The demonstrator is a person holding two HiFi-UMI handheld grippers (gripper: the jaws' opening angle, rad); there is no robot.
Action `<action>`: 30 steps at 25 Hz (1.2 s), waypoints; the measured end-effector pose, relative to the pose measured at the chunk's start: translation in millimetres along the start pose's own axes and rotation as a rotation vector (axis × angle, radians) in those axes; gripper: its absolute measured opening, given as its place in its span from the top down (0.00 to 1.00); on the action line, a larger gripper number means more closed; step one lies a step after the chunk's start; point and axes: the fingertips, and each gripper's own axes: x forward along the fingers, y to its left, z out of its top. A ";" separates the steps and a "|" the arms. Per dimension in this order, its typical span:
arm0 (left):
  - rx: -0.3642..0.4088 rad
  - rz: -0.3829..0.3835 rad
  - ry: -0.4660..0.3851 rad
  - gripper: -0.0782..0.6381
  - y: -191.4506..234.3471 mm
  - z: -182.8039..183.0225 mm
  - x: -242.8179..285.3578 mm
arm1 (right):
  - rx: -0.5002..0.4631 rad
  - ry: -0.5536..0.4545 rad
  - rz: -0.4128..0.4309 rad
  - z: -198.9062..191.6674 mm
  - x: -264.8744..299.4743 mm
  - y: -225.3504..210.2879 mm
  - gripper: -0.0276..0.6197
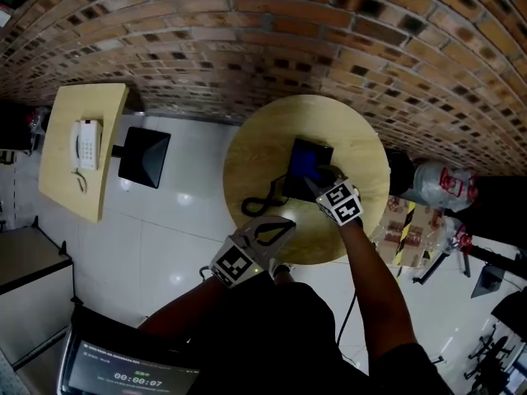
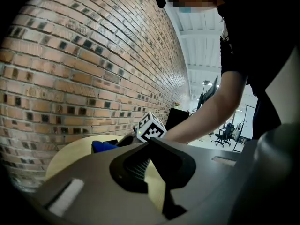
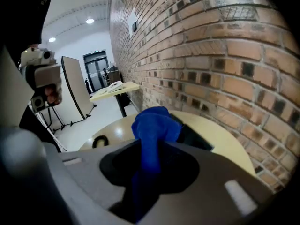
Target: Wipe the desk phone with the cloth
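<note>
Right gripper [image 3: 150,150] is pinching the blue cloth [image 3: 154,123], with a good wad bunched up past the tips and a tail hanging back between the jaws. From the head view that wad sits on top of the black phone [image 1: 294,189], which is roughly in the middle of the round table [image 1: 358,134], close to the brick wall [image 1: 247,48]. The curly cord [image 1: 259,206] trails off the phone's left side.

Left gripper [image 1: 282,227] has its jaws pressed together at the tips with nothing in them. It's parked by the near edge of the table, apart from the phone.

My take on doing this well:
- Keep the pinch firm so the cloth doesn't slip out mid-stroke.
- Press with the puffy part of the cloth, not the jaw tips, or you'll scrape plastic.
- Go in short overlapping passes across the top.
- The phone looks light, so it'll probably slide. I'd bring the free gripper over to steady its near side.
- Stay clear of the cord, since snagging it could drag the whole thing.
</note>
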 end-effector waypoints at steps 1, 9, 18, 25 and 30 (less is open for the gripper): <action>-0.002 0.006 -0.004 0.90 0.4 -0.1 -1.4 | -0.013 -0.005 -0.015 13.3 1.9 -10.7 0.81; -0.022 0.046 -0.017 0.90 10.0 -0.9 -12.3 | -0.170 0.068 -0.067 45.5 28.1 -41.9 0.81; -0.025 0.045 -0.023 0.90 17.7 -0.1 -13.7 | -0.272 0.176 0.021 -7.9 27.8 28.5 0.81; -0.032 0.030 -0.010 0.90 9.8 -2.1 -4.6 | -0.233 0.217 0.114 -52.2 27.4 83.7 0.81; 0.009 0.005 0.012 0.90 6.4 -9.3 1.0 | -0.261 0.255 0.158 -68.0 24.8 102.7 0.81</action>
